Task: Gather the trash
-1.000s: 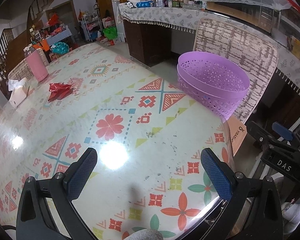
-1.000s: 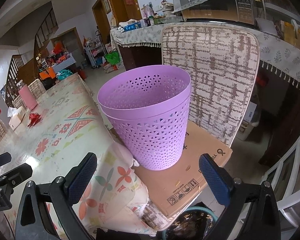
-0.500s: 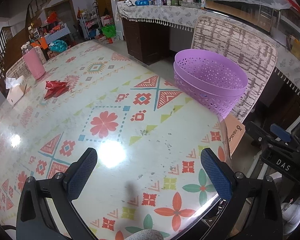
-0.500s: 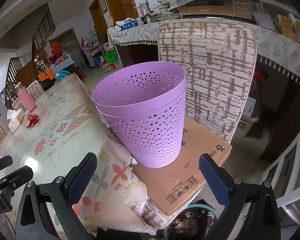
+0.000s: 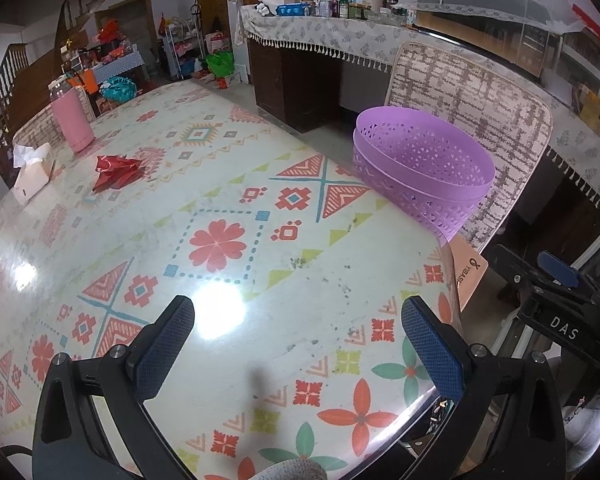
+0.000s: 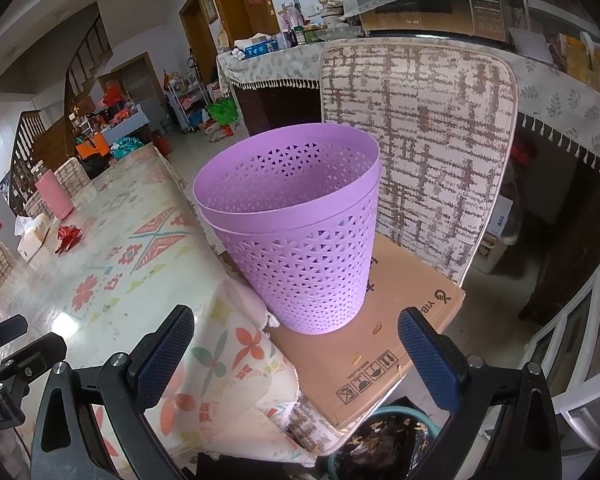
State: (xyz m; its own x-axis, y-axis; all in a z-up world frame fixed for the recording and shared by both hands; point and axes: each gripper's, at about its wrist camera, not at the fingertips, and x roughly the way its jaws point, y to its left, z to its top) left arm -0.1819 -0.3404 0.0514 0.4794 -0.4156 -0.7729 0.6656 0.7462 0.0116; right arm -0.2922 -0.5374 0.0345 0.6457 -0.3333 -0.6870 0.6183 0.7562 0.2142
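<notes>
A crumpled red wrapper (image 5: pixel 114 172) lies on the patterned table (image 5: pixel 220 288) at the far left, also small in the right wrist view as the red wrapper (image 6: pixel 69 235). A purple perforated basket (image 6: pixel 296 232) stands on a cardboard sheet (image 6: pixel 384 320) on a chair seat beside the table's right edge; its rim shows as the purple basket (image 5: pixel 424 168). My left gripper (image 5: pixel 298 350) hangs open over the near end of the table, far from the wrapper. My right gripper (image 6: pixel 296 358) is open just in front of the basket, nothing between its fingers.
A pink bottle (image 5: pixel 71 118) and a tissue box (image 5: pixel 32 174) stand beyond the wrapper. The woven chair back (image 6: pixel 420 152) rises behind the basket. A dark bin with debris (image 6: pixel 384 448) sits below the chair. A cluttered counter (image 5: pixel 340 28) runs behind.
Both grippers drifted slightly: the table and wrapper shifted a little in the left view, and the basket came a bit nearer and more centred in the right view. Both stayed open.
</notes>
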